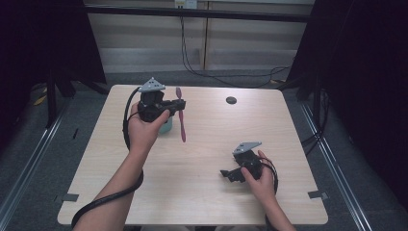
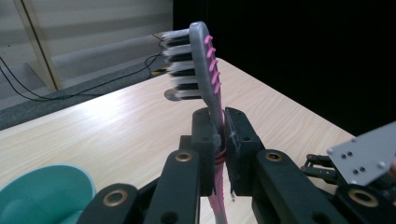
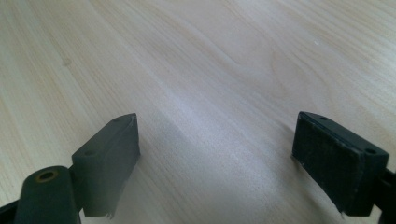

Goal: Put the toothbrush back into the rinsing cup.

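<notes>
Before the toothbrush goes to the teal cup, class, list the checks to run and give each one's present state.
1. Left hand-held gripper shut on the toothbrush: ok, the handle is clamped between the pads.
2. Toothbrush free of the table: ok, it is carried above the top, bristle end away from the person.
3. Teal cup close by and open: ok, it sits just below the left hand.
4. Cup empty inside: cannot tell.
5. Right hand-held gripper out of the way: ok, jaws open over bare table, nothing between them.
</notes>
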A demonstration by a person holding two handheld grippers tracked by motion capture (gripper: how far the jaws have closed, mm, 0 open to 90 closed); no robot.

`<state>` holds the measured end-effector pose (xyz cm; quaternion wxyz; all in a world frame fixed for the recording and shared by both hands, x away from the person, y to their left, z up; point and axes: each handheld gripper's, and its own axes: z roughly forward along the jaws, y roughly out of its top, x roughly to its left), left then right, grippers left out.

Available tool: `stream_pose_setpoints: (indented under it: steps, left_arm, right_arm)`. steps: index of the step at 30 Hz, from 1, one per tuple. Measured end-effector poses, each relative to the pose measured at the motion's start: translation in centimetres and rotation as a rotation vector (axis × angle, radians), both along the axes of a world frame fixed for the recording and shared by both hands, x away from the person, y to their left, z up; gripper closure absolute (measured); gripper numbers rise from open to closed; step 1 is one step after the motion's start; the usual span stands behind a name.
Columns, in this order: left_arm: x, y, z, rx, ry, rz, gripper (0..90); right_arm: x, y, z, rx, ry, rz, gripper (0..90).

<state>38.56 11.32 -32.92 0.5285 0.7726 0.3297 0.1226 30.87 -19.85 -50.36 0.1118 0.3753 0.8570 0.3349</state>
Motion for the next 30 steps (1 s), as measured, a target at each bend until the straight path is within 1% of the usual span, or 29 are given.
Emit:
stream_pose_setpoints:
  steps: [1, 3, 5, 6, 7, 8, 9, 10, 11, 12, 14, 16, 17, 18, 22, 25, 28, 30]
  left_arm:
    - [0.1, 0.1, 0.1, -0.001, -0.004, 0.004, 83.6]
    - [0.4, 0.3, 0.3, -0.005, -0.006, 0.017, 83.7]
    - [0.7, 0.4, 0.6, -0.004, -0.013, 0.023, 83.6]
    - [0.8, 0.4, 0.8, 0.000, -0.018, 0.026, 83.6]
    - [1.0, 0.5, 0.9, -0.001, -0.021, 0.026, 83.6]
    - [1.3, 0.6, 1.2, 0.001, -0.028, 0.033, 83.6]
    - [1.3, 0.6, 1.2, 0.001, -0.028, 0.033, 83.6]
    - [1.6, 0.7, 1.5, 0.005, -0.034, 0.040, 83.6]
    - [1.6, 0.7, 1.5, 0.005, -0.034, 0.040, 83.6]
    - [1.9, 0.9, 1.7, 0.004, -0.041, 0.045, 83.6]
    - [2.1, 1.0, 1.8, 0.007, -0.044, 0.048, 83.6]
    - [2.5, 1.1, 2.0, 0.002, -0.047, 0.064, 83.6]
    - [2.5, 1.1, 2.0, 0.002, -0.047, 0.064, 83.6]
    - [2.8, 1.4, 2.0, 0.000, -0.045, 0.070, 83.6]
    - [3.2, 1.5, 2.3, 0.006, -0.059, 0.089, 83.6]
    - [3.5, 1.6, 2.5, 0.004, -0.060, 0.096, 83.6]
    - [3.9, 2.0, 2.8, 0.014, -0.074, 0.117, 83.6]
    - [4.0, 2.0, 2.7, 0.009, -0.074, 0.122, 83.6]
  right_arm:
    - [0.0, 0.0, 0.0, 0.000, 0.000, 0.000, 14.2]
    - [-0.2, 0.0, -0.1, -0.027, -0.026, -0.001, 12.5]
    - [-0.4, -0.2, -0.4, -0.002, -0.051, -0.006, 12.4]
    - [-0.6, -0.3, -0.7, 0.023, -0.069, -0.027, 12.3]
    - [-0.6, -0.3, -0.7, 0.023, -0.069, -0.027, 12.3]
    - [-0.8, -0.4, -0.9, 0.032, -0.084, -0.037, 12.3]
    - [-0.8, -0.4, -0.9, 0.032, -0.084, -0.037, 12.3]
    - [-0.8, -0.4, -0.9, 0.032, -0.085, -0.039, 12.3]
    - [-0.8, -0.4, -0.9, 0.032, -0.085, -0.039, 12.3]
    - [-0.8, -0.4, -0.9, 0.033, -0.084, -0.041, 12.3]
    - [-0.8, -0.4, -0.9, 0.033, -0.084, -0.040, 12.3]
    - [-0.8, -0.4, -0.9, 0.032, -0.086, -0.038, 12.3]
    - [-0.8, -0.4, -0.9, 0.032, -0.085, -0.039, 12.3]
    - [-0.8, -0.4, -0.9, 0.033, -0.085, -0.038, 12.3]
    - [-0.8, -0.4, -0.9, 0.033, -0.085, -0.039, 12.3]
    - [-0.8, -0.4, -0.9, 0.033, -0.086, -0.038, 12.3]
    - [-0.8, -0.4, -0.9, 0.033, -0.086, -0.039, 12.3]
    - [-0.8, -0.4, -0.9, 0.033, -0.086, -0.038, 12.3]
